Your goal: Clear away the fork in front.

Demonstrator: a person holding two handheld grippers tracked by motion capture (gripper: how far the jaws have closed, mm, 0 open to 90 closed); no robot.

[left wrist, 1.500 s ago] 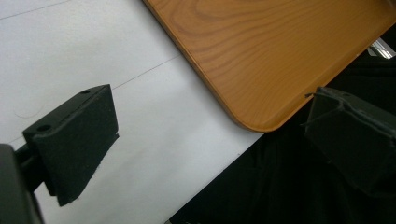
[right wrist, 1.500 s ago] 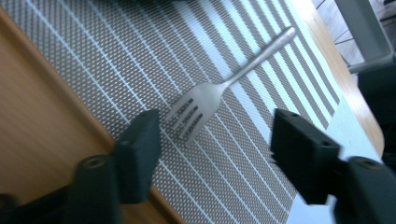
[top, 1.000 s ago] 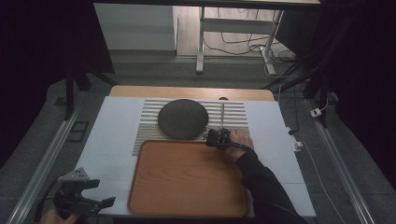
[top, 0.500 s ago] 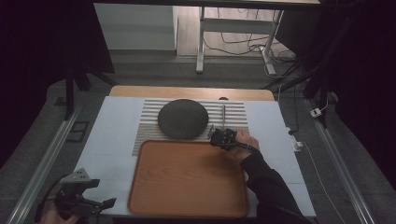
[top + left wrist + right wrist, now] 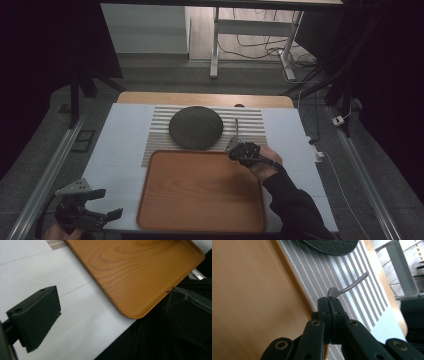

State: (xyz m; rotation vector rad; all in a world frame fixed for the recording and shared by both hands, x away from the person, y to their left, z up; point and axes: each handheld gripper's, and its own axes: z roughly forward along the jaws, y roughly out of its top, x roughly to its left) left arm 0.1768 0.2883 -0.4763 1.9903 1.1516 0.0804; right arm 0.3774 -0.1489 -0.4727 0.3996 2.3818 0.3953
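One spoon (image 5: 348, 286) clenched in right tool (image 5: 329, 299); left tool (image 5: 102, 203) released; one tray (image 5: 200, 192), one plate (image 5: 195, 127).

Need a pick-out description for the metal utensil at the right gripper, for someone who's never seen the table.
Find the wooden tray at the near middle of the table, then the striped placemat behind it. By the tray's far right corner, the right gripper is shut on a slim grey metal spoon, the sole shiny thing, unlike the round dark plate left of it.

Bare tray (image 5: 200, 195), plate (image 5: 195, 127) beyond
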